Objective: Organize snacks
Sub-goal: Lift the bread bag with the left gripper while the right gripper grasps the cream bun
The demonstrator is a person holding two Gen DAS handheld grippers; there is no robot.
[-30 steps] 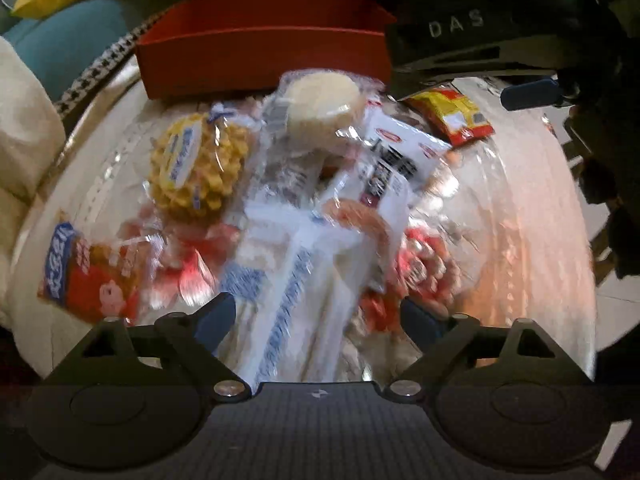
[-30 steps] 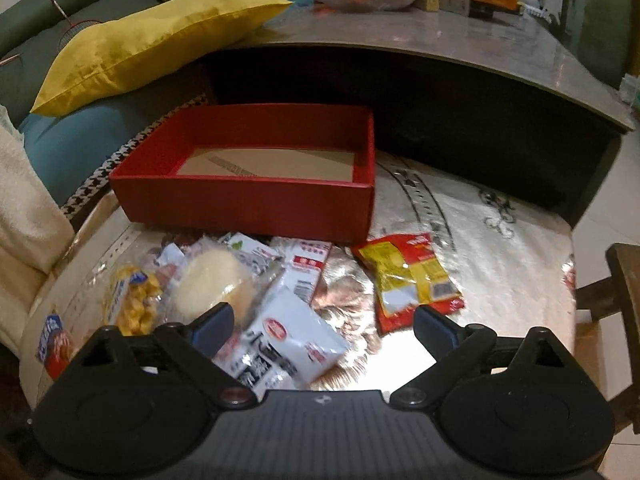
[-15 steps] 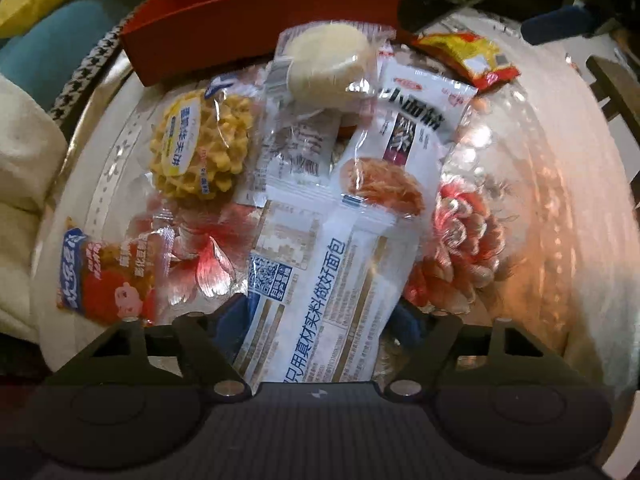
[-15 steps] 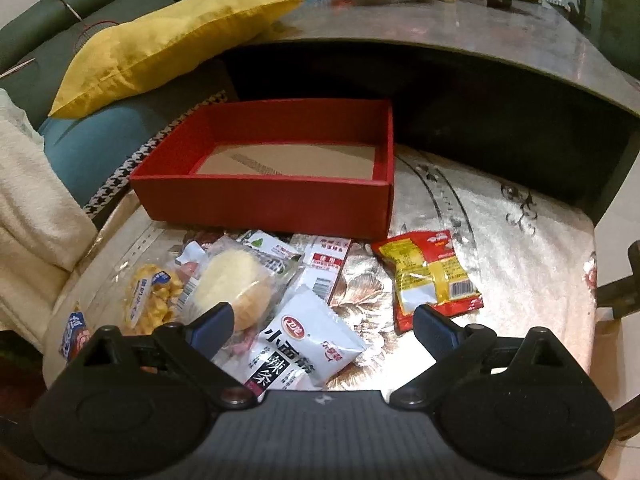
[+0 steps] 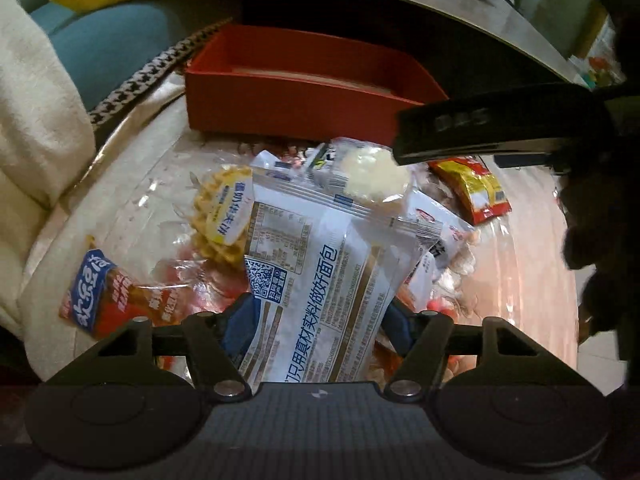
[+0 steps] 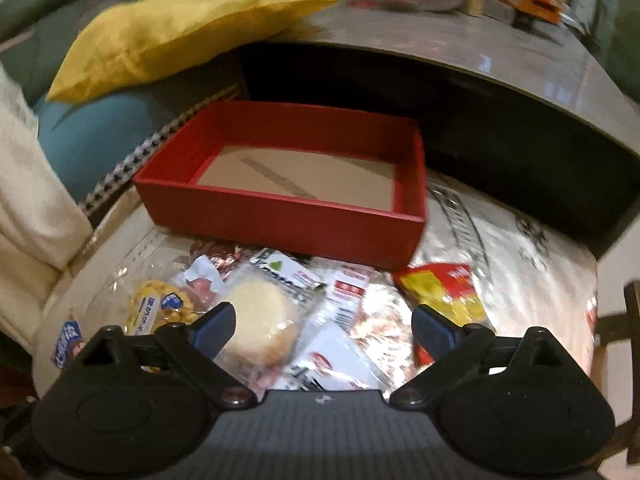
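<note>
My left gripper [image 5: 318, 316] is shut on a white and blue bread packet [image 5: 320, 280] and holds it lifted above the snack pile. Behind it lie a yellow waffle snack [image 5: 222, 216], a round pale bun [image 5: 374, 174], a red and blue packet [image 5: 100, 296] and a red and yellow packet [image 5: 474, 188]. The empty red box [image 5: 288, 92] stands at the back. My right gripper [image 6: 322, 326] is open and empty above the bun [image 6: 260, 320], with the red box [image 6: 288, 196] ahead. It shows as a dark bar [image 5: 500, 124] in the left wrist view.
A yellow pillow [image 6: 172, 28] and teal cushion [image 6: 92, 136] lie left of the box. A cream blanket [image 5: 36, 120] hangs at the left edge. A dark higher table [image 6: 480, 64] with apples rises behind the box. A wooden chair [image 6: 624, 332] stands at the right.
My left gripper closed on the bread packet and lifted it off the pile. My right gripper moved forward toward the red box, staying open.
</note>
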